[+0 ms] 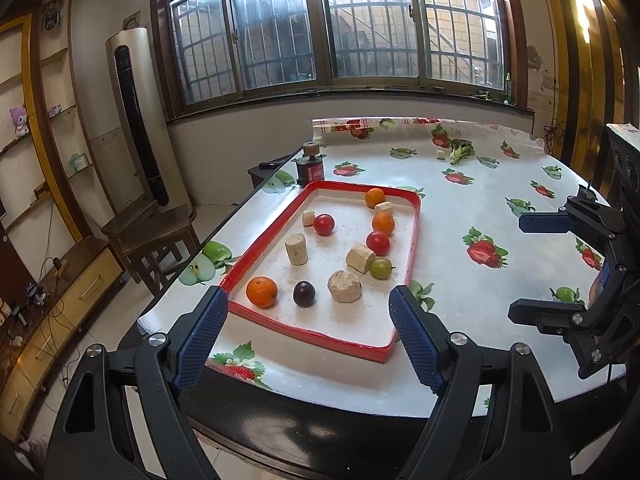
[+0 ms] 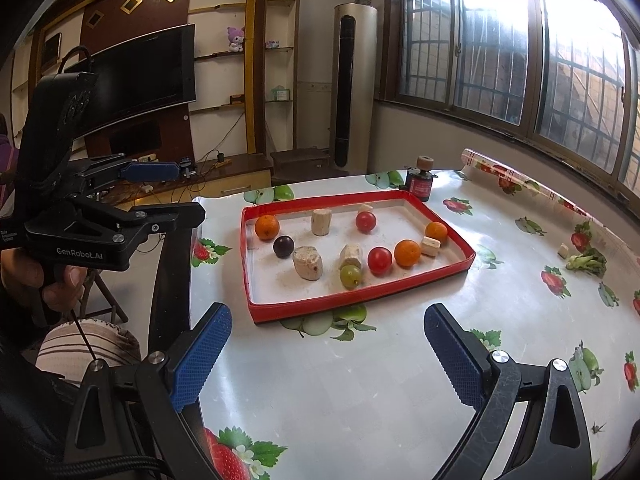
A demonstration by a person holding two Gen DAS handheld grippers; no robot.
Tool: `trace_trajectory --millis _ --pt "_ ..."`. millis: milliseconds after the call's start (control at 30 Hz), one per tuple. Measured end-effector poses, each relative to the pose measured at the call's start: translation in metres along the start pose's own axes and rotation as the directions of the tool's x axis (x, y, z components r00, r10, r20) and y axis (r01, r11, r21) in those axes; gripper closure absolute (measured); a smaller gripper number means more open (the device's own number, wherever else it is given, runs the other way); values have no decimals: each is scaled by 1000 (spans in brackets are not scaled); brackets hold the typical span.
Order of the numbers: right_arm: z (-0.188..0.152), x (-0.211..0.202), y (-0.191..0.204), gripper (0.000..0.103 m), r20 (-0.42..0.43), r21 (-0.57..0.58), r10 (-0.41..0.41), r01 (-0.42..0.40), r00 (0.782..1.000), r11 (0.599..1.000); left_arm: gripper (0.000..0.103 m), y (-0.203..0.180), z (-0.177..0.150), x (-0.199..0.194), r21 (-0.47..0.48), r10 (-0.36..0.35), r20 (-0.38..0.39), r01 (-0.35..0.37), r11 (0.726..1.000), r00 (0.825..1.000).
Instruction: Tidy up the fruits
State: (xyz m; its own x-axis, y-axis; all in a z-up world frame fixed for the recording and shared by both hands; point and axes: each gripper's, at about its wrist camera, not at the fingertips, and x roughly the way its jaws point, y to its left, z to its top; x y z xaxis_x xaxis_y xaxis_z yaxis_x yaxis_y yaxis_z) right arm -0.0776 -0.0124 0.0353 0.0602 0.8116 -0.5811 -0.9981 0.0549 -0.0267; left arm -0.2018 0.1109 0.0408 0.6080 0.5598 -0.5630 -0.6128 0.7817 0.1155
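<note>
Shallow red-rimmed rectangular tray (image 2: 360, 300) on the fruit-print oilcloth table (image 2: 500, 320): its low wall is the only barrier to entry from above. Inside, oranges, red tomatoes and pale cork-like cylinders crowd the side toward the window; the green grape (image 2: 351, 275) touches a cylinder (image 2: 351, 256). Bare floor lies along the near edge. The table surface beside the tray is open; a dark red-labelled bottle (image 2: 419, 184) stands at its far corner

Red-rimmed tray (image 1: 414, 236) with white floor, on glossy white tablecloth (image 1: 472, 292) printed with red strawberries and green apples.

Held three oranges (image 1: 262, 291), two red tomatoes (image 1: 323, 224), one dark purple plum (image 1: 304, 293), one pale green fruit (image 1: 380, 268) and beige cork-like chunks (image 1: 296, 248). Blue textured pads (image 2: 200, 364) on black grippers.
</note>
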Motion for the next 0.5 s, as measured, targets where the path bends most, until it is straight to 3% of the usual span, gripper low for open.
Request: trace_trajectory --millis 500 --pt "-2 -2 -3 5 5 14 -12 12 1000 1000 20 5 -1 1 -15 20 25 -20 1000 999"
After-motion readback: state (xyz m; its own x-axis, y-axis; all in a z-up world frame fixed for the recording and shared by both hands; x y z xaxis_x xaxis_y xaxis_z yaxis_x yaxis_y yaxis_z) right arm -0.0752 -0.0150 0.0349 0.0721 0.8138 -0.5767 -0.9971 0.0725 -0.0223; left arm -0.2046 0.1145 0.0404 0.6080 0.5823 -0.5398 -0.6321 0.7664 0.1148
